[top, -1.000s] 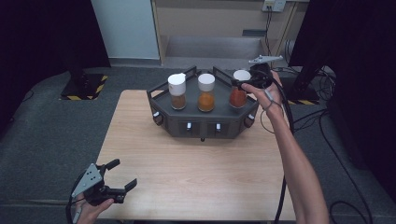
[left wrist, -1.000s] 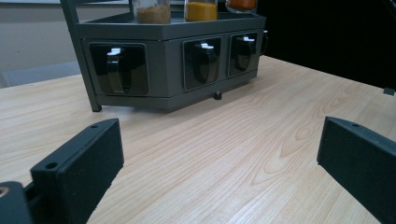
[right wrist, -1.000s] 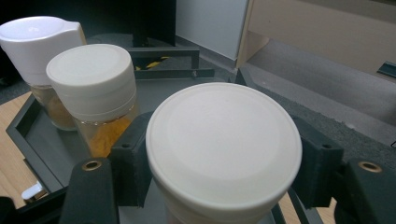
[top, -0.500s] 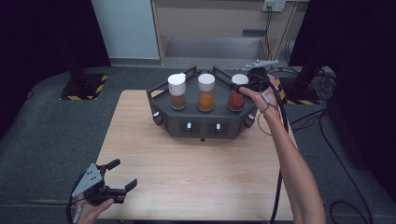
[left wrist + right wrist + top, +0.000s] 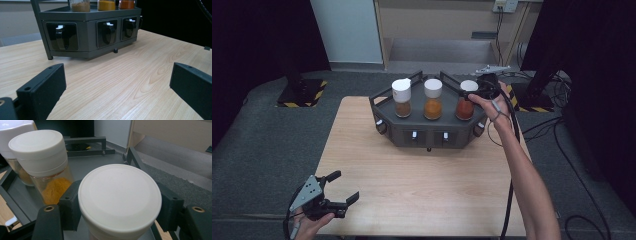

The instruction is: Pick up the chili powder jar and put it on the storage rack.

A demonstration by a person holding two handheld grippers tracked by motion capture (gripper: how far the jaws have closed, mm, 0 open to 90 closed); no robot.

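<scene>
A dark grey hexagonal rack (image 5: 428,134) stands at the far side of the wooden table and carries three white-lidded spice jars. The left jar (image 5: 402,98) holds brown powder and the middle jar (image 5: 433,100) yellow-orange powder. The right jar (image 5: 465,107) holds red-orange powder. My right gripper (image 5: 470,89) is shut on that right jar just under its lid (image 5: 120,195), one jaw pressed on each side (image 5: 119,206). The middle jar (image 5: 40,152) stands close beside it. My left gripper (image 5: 345,186) rests open near the table's front left corner, its jaws wide apart (image 5: 120,85) with nothing between them, facing the rack (image 5: 87,17).
The rack's front wall has small drawers with white-tipped handles (image 5: 108,31). Bare tabletop (image 5: 422,190) stretches between the rack and the front edge. A cable (image 5: 512,150) trails along the right forearm. Grey carpet and black stands surround the table.
The right gripper and its jar have sunk very slightly toward the rack. The left gripper has stayed where it was.
</scene>
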